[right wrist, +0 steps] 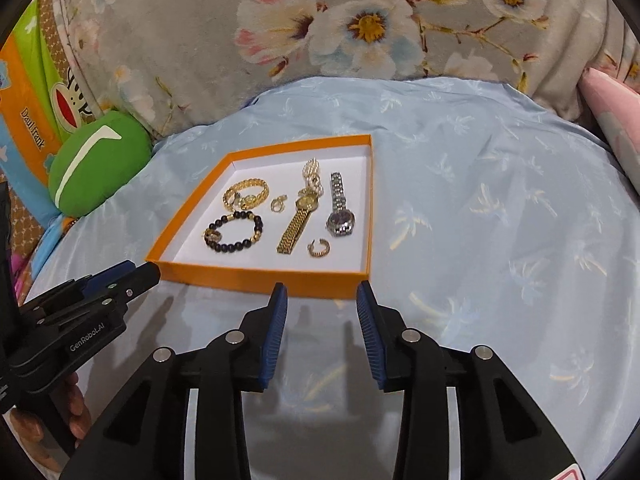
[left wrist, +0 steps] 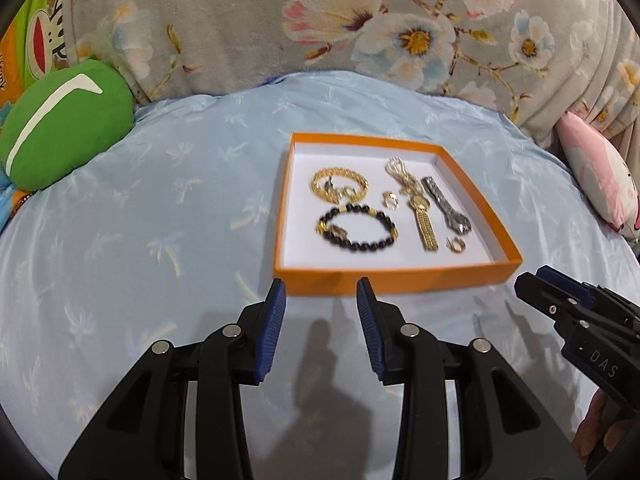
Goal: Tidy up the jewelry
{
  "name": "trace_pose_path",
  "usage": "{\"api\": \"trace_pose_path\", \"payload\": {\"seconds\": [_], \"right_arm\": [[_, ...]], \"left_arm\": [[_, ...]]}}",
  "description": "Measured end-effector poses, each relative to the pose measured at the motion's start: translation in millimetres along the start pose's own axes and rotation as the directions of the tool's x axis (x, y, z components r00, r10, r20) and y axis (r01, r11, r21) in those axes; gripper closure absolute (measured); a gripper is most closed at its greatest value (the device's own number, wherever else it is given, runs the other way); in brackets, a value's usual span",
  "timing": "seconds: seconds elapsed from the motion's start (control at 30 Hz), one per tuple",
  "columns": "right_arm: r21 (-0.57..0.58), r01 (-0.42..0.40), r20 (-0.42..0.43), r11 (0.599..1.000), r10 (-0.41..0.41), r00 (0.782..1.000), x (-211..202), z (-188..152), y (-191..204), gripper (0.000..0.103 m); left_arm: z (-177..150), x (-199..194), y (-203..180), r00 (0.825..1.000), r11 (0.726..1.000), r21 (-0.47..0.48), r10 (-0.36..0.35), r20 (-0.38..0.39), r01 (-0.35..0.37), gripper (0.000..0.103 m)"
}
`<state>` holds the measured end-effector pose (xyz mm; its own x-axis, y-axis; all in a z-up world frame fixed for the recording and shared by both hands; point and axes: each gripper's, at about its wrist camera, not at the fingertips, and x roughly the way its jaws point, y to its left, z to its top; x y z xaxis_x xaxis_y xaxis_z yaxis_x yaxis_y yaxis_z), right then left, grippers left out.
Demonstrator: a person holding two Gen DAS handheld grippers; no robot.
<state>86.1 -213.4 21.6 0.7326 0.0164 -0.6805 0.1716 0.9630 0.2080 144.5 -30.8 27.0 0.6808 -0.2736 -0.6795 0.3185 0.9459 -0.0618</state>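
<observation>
**Both grippers empty, short of the filled box**

The left gripper (left wrist: 321,294) and right gripper (right wrist: 322,298) hang with fingers parted and nothing between them, probably because every piece already lies sorted. Just beyond the fingertips, the orange box (left wrist: 400,278) sits on the blue bed cover (left wrist: 160,200). Inside it lie the beaded bracelet (right wrist: 234,232), gold watch (right wrist: 298,220) and silver watch (right wrist: 340,210), set apart.

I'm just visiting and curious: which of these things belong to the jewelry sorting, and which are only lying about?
Part of the job:
orange box
gold chain bracelet
black bead bracelet
gold watch
silver watch
pearl piece
two small rings
left gripper
right gripper

Just lying about:
green cushion
floral blanket
pink pillow
</observation>
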Motion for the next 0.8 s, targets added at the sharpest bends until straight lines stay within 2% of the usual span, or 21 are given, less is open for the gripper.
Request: {"api": "trace_pose_path", "payload": {"seconds": [0.1, 0.2, 0.3, 0.4, 0.8], "right_arm": [[-0.005, 0.022, 0.0, 1.0, -0.022, 1.0, -3.4, -8.8, 2.7, 0.066], [-0.012, 0.033, -0.003, 0.999, -0.033, 0.999, -4.6, -16.1, 7.2, 0.057], [-0.02, 0.04, -0.011, 0.999, -0.041, 0.999, -4.0, -19.4, 12.7, 0.053], [-0.024, 0.051, -0.007, 0.998, -0.052, 0.999, -4.1, -19.4, 15.1, 0.043], [-0.053, 0.089, -0.028, 0.995, -0.091, 0.995, 2.1, -20.0, 21.4, 0.025]], "left_arm": [[-10.3, -1.8, -8.0, 1.0, 1.0, 0.002, 0.015, -0.008, -0.015, 0.068], [-16.1, -1.3, -12.6, 1.0, 1.0, -0.005, 0.018, -0.022, -0.018, 0.068], [-18.1, -1.5, -11.7, 0.999, 0.999, -0.02, 0.036, -0.026, -0.036, 0.068], [-19.8, -0.1, -9.8, 0.998, 0.998, -0.035, 0.054, -0.036, -0.055, 0.062], [-19.8, 4.9, -14.8, 0.995, 0.997, -0.002, 0.078, -0.057, -0.078, 0.054]]}}
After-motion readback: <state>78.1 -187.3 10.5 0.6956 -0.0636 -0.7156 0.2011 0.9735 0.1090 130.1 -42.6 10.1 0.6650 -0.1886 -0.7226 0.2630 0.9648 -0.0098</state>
